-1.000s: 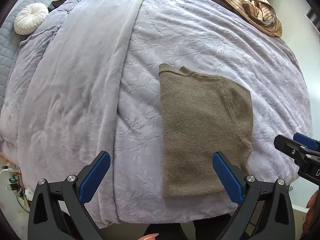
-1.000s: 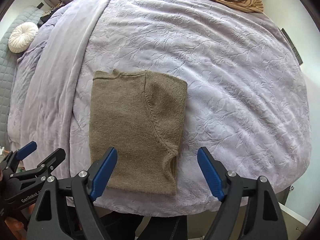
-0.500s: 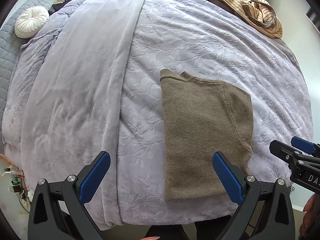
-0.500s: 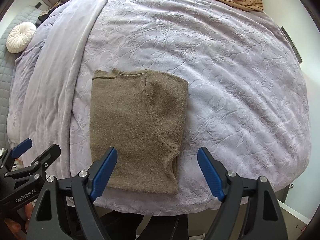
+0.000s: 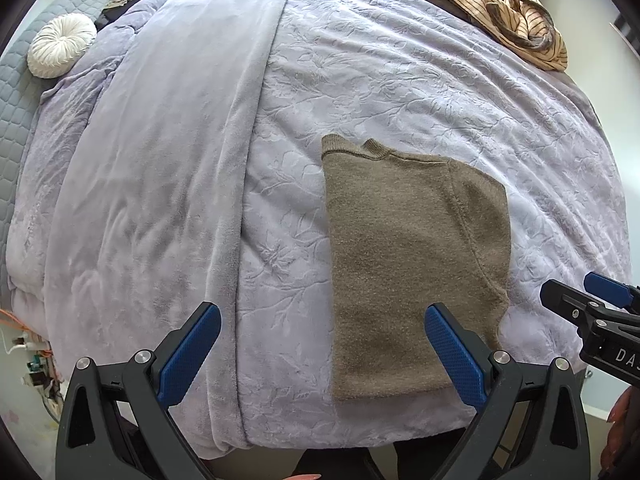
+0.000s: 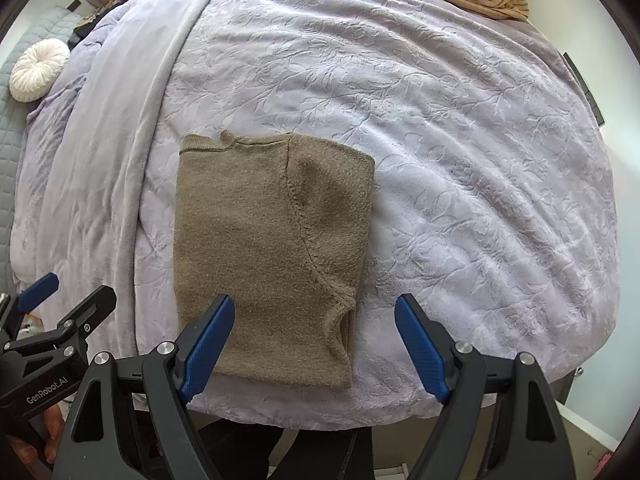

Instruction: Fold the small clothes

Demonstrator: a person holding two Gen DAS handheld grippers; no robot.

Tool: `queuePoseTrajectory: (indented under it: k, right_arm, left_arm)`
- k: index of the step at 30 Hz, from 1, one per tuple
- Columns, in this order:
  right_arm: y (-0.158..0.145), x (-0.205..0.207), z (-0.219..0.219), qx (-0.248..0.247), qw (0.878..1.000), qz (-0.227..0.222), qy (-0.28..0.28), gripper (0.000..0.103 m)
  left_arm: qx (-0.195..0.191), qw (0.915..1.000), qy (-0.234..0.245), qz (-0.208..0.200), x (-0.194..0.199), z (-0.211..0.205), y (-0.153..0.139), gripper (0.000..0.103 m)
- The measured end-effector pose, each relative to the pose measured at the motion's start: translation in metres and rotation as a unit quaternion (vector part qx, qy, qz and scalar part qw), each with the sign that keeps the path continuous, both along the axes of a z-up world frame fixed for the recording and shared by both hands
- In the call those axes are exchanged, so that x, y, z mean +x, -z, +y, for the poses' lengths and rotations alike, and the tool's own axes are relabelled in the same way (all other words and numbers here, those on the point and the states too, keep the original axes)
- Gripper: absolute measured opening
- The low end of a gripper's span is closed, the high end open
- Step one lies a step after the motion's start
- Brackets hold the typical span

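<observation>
An olive-brown knit top [image 5: 408, 256] lies folded into a flat rectangle on the lilac bedspread [image 5: 400, 88], near the bed's front edge; it also shows in the right wrist view [image 6: 264, 248]. My left gripper [image 5: 320, 344] is open and empty, held above the bed's front edge, with the garment's lower left part between its fingers. My right gripper [image 6: 314, 340] is open and empty, above the garment's lower right corner. Each gripper shows at the edge of the other's view [image 5: 588, 304] [image 6: 60, 304].
A striped beige garment pile [image 5: 516, 20] lies at the far right of the bed. A white round cushion [image 5: 60, 50] sits at the far left. A smooth lilac blanket strip [image 5: 192, 160] runs down the bed's left side. The bed's front edge is just beneath the grippers.
Both grippers have drawn back slightly from the garment and stay open. The folded top has not moved.
</observation>
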State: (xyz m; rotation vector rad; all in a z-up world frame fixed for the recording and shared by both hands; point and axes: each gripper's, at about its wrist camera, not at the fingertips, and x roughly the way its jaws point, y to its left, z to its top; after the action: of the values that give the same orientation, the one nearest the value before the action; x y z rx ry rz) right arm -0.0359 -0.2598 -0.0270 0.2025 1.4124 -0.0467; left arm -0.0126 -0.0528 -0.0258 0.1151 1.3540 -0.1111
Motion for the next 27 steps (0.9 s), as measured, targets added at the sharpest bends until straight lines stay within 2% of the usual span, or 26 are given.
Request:
queuePoseTrajectory:
  k: [27]
  right_arm:
    - [0.0025,0.0046,0.0012,-0.005,1.0,0.001,-0.007,0.085]
  left_arm:
    - [0.01,0.9999,-0.001,0.003,0.0005,-0.0026,0.006,0.102]
